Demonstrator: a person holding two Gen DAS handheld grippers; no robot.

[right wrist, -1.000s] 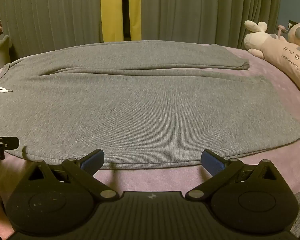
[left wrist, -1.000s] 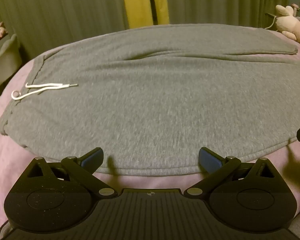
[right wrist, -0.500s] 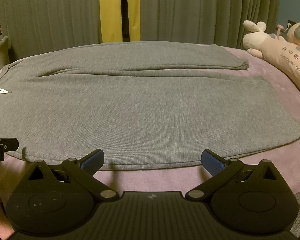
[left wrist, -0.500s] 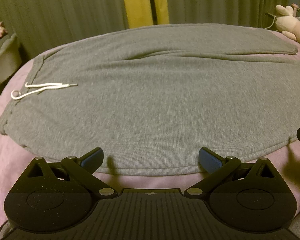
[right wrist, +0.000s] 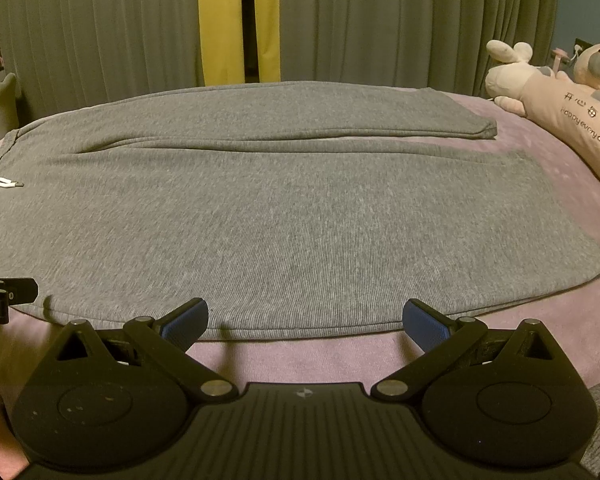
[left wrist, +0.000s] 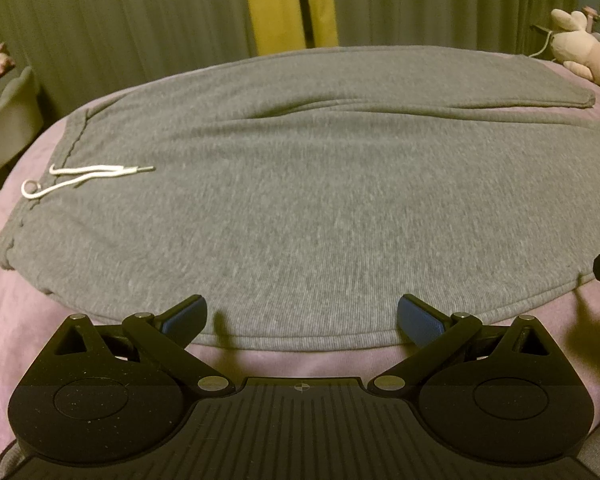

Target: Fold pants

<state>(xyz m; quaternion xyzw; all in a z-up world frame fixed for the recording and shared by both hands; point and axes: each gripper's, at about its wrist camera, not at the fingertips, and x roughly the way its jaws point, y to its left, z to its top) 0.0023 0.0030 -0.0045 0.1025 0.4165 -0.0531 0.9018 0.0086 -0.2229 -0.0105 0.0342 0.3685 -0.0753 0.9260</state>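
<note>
Left wrist view: grey knit sweatpants (left wrist: 320,208) lie flat across the mid frame on a pink-purple bedspread (left wrist: 4,320), waistband at left, legs running right. White drawstring cord (left wrist: 80,176) sits at upper left of the fabric. Left gripper (left wrist: 302,318) at bottom centre, blue-padded tongs spread wide, nothing held, tips just at the near hem.

Right wrist view: same pants (right wrist: 292,208) fill centre. Right gripper (right wrist: 306,318) at bottom, tongs wide, empty, near the hem. Pink plush toy w/ printed text (right wrist: 560,108) at upper right; grey pleated curtains (right wrist: 380,20) across top.
</note>
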